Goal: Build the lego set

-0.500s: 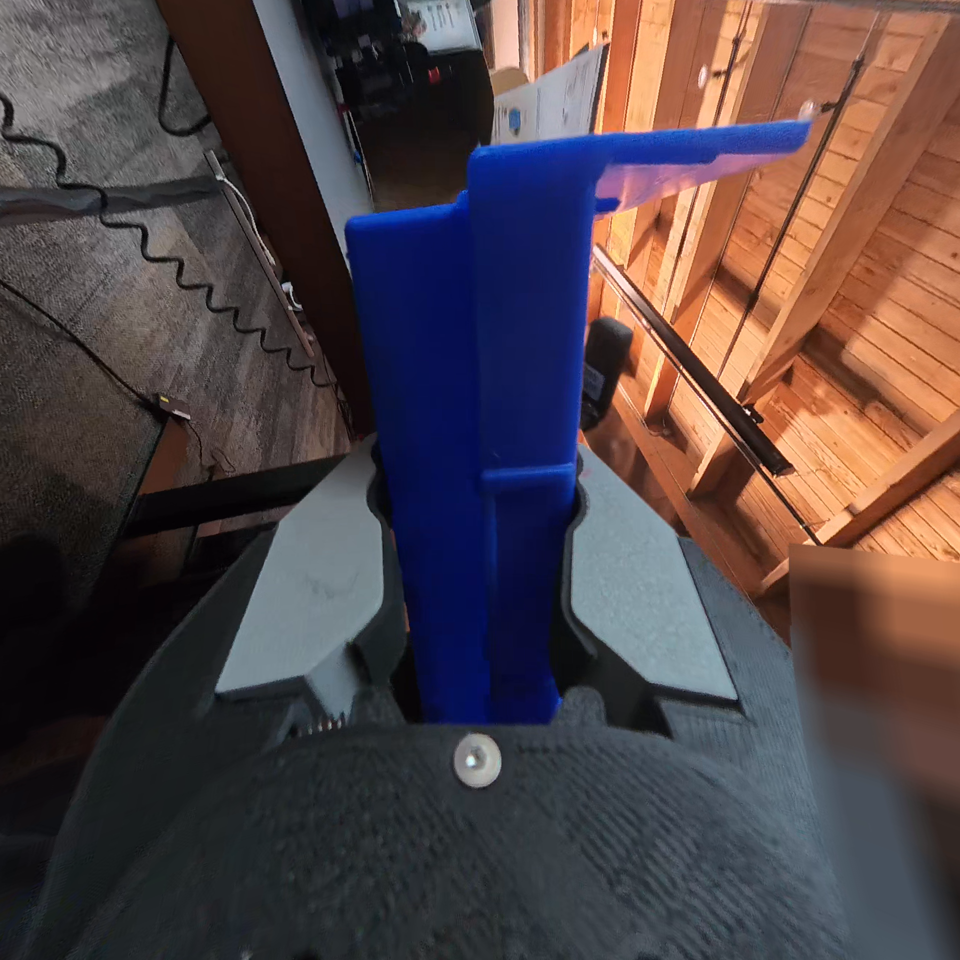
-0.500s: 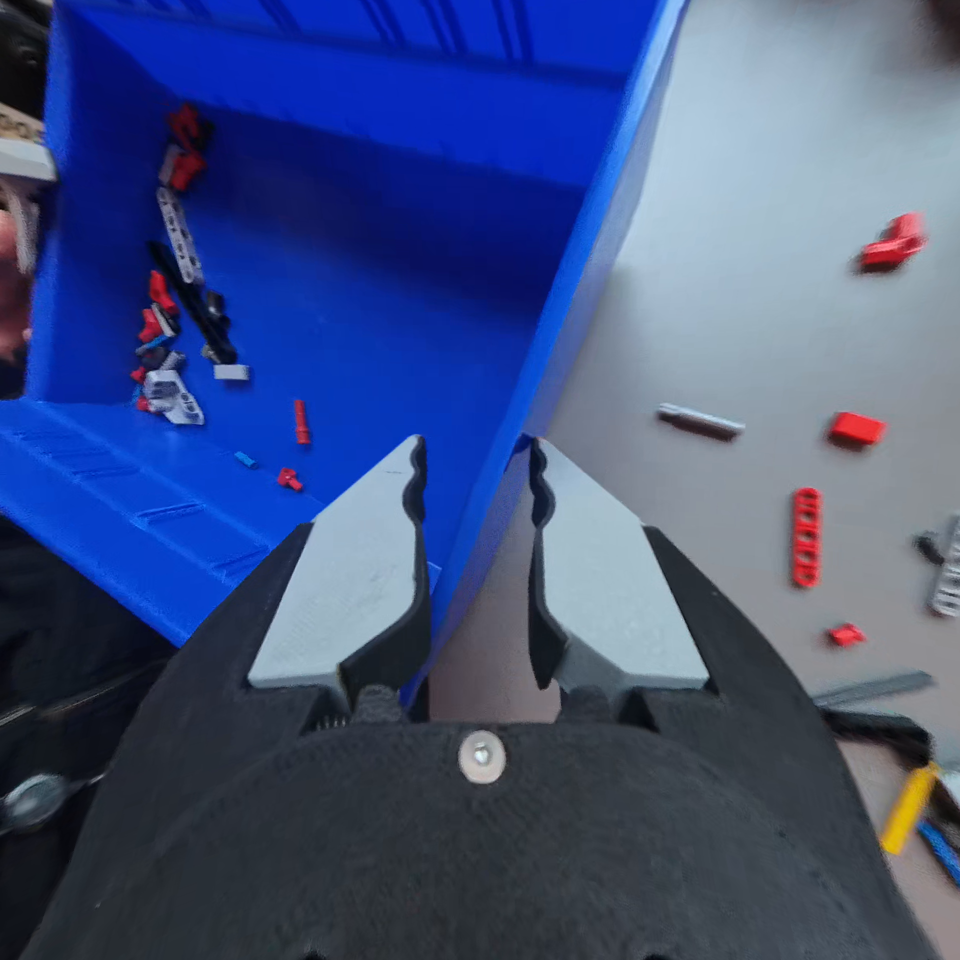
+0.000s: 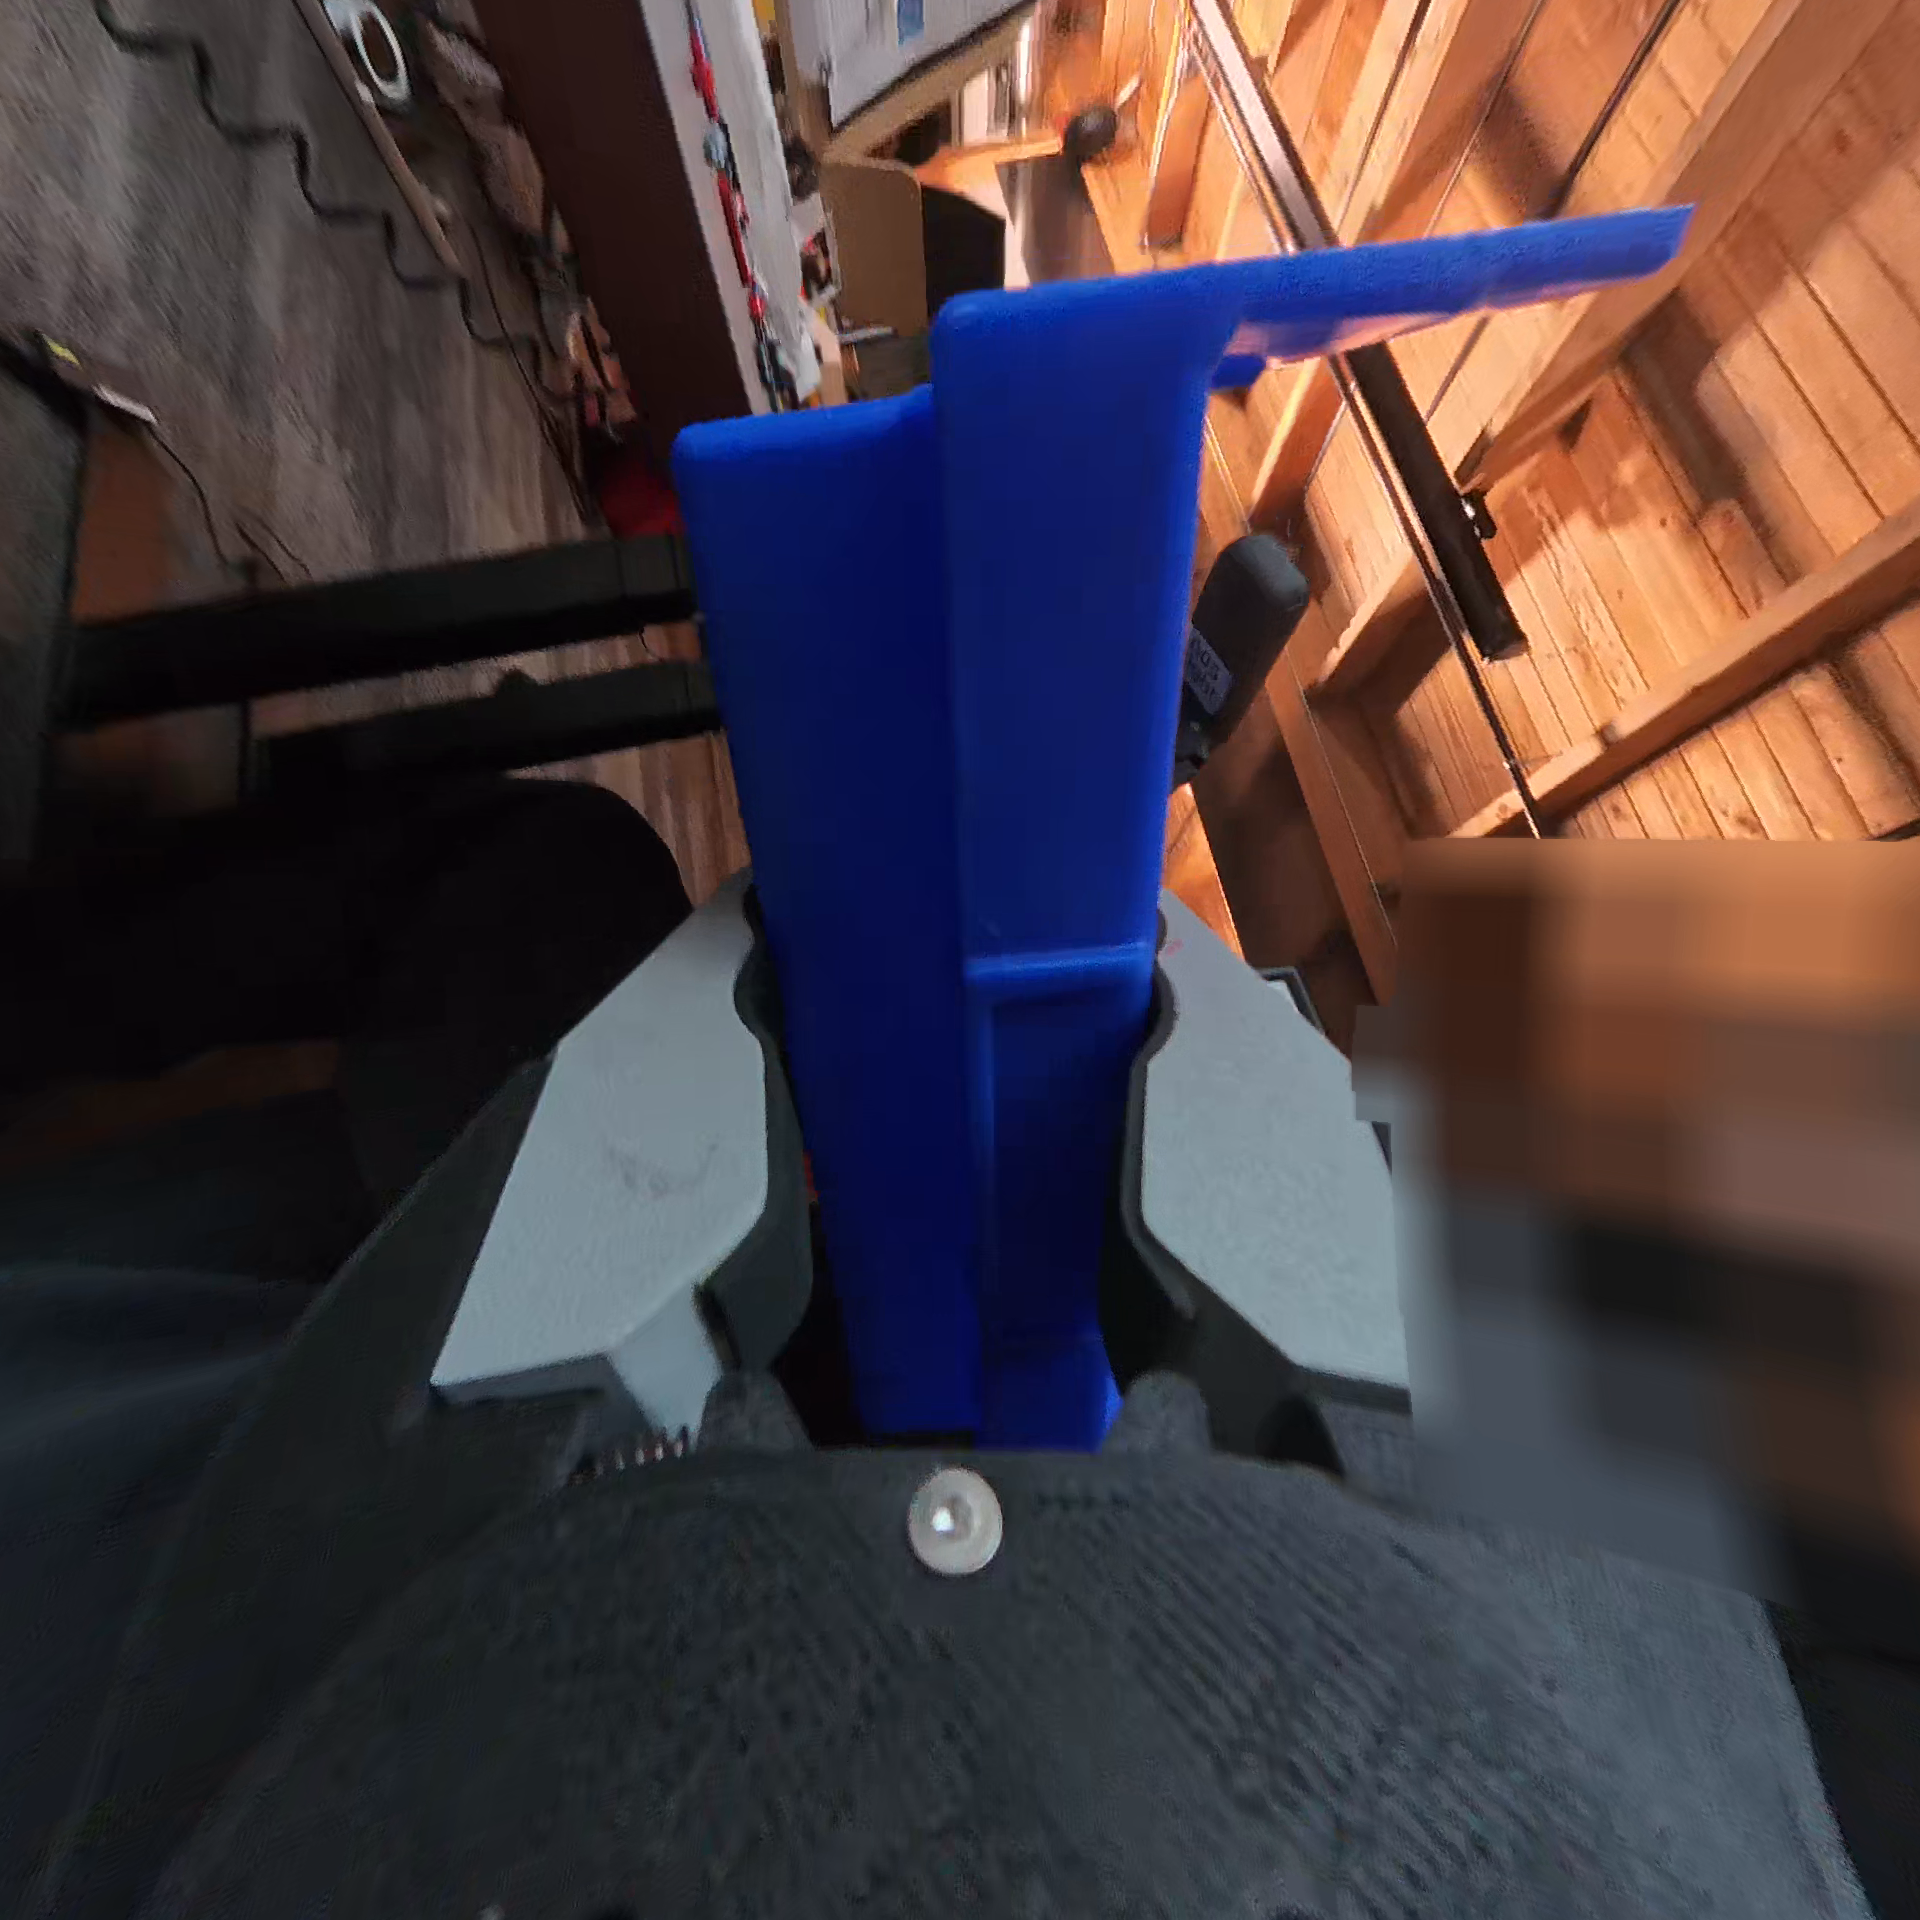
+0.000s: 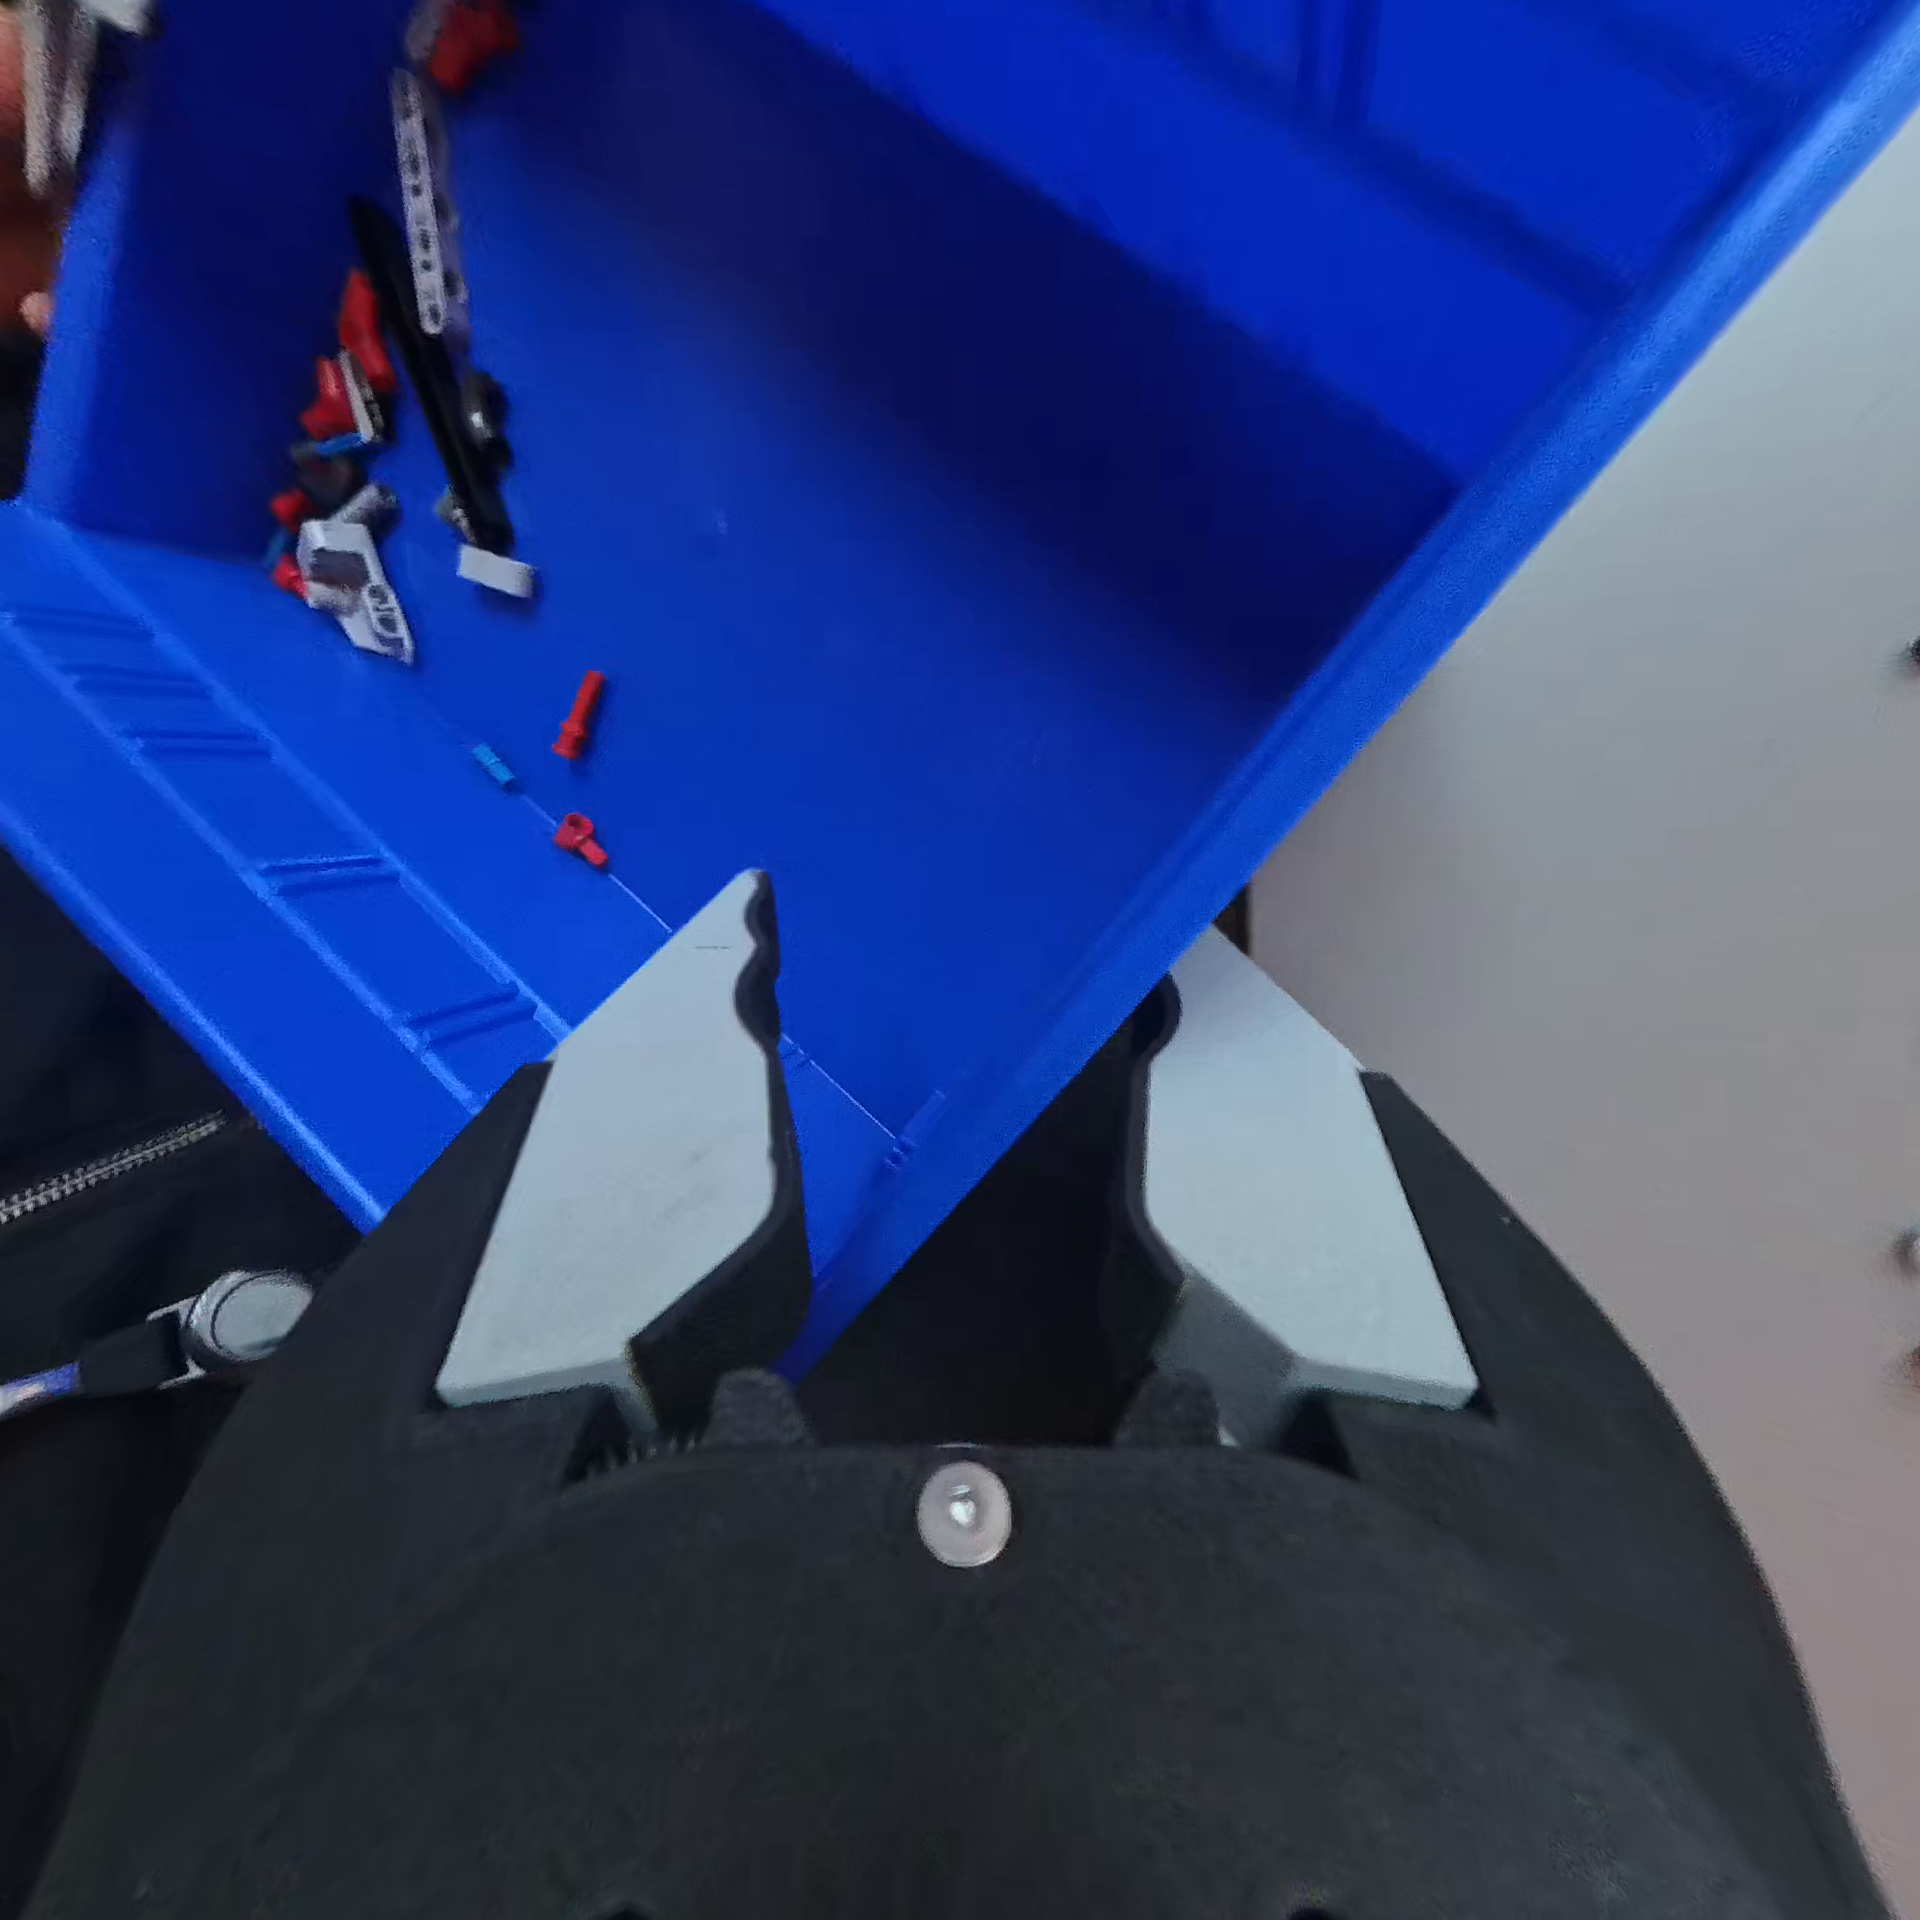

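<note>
Lego pieces: a loose heap of red, grey and black parts [image 4: 384, 436] lies in the upper left of the right wrist frame, on the floor of the blue bin [image 4: 935, 540]; a red pin [image 4: 578, 715], a small blue pin [image 4: 495, 766] and a second red bit [image 4: 580, 837] trail toward lower centre.
Bin: tipped hard, its rim [image 4: 1455, 665] running from lower centre to upper right; I judge the parts are being poured out for the build.
Right hand-held gripper [image 4: 961, 956]: I have it straddling the bin's side wall at a middling spread, one finger inside, one outside; whether the pads truly pinch the wall I cannot tell, as a dark gap shows beside the outer finger.
Left hand-held gripper [image 3: 951, 935]: clamped narrow on a thick ribbed edge of the bin [image 3: 935, 779], which stands straight up the middle of its frame.
Key relation: the heap sits up and to the left of my right gripper, well apart, its longest black beam [image 4: 431, 374] running roughly top to bottom in frame; the right gripper is the nearer.
Counter [image 4: 1610, 1039]: pale grey, right side of the frame, with a few dark specks at the far right edge too blurred to name.
Hidden: the heap's top is cut off by the frame; the left view shows no pieces, only carpet, wooden planking and a mosaic patch at lower right.
</note>
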